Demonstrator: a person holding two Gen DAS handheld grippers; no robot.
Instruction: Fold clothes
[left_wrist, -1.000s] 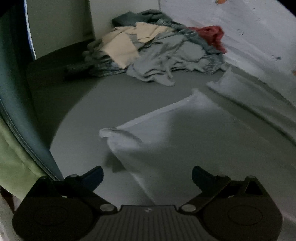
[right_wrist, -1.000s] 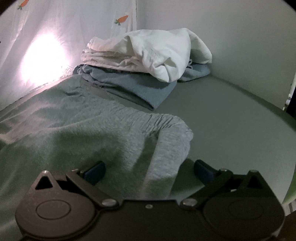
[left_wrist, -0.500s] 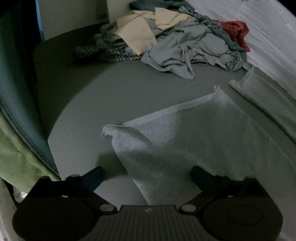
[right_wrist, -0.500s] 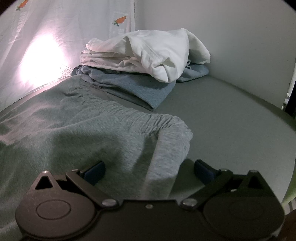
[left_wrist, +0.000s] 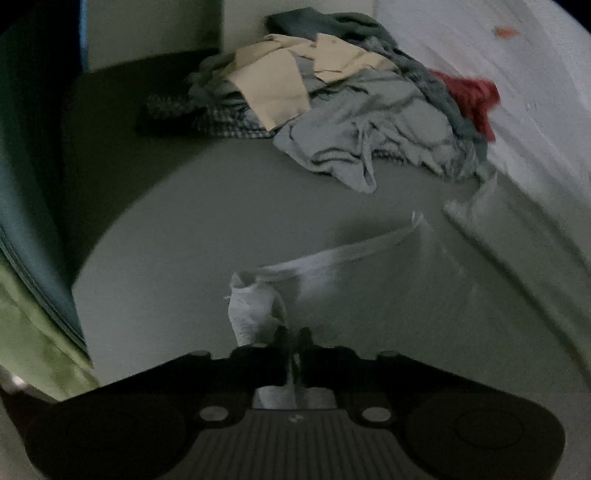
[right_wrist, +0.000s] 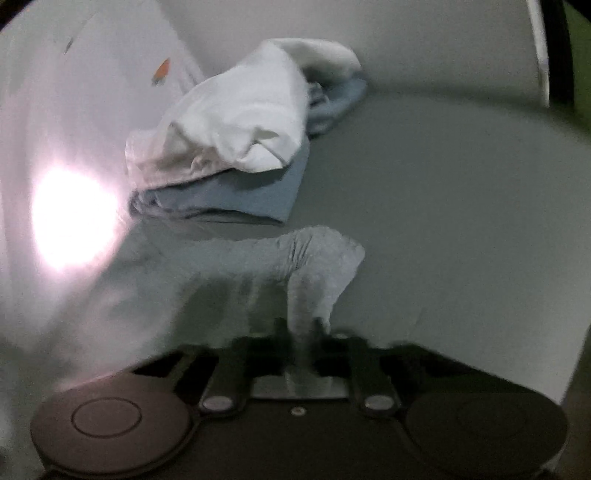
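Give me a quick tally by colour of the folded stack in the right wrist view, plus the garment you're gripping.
White folded pieces: 1
Blue folded pieces: 1 that I can tell apart; blur hides any further layers
Grey garment, pinched by both the right gripper and the left gripper: 1
Total: 3

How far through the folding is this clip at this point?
Early to midway. Done: a folded stack, white on blue, sits by the wall. In hand: the left gripper and right gripper are each shut on an edge of the grey garment, no fold made yet. Left: the unsorted pile at the far end.
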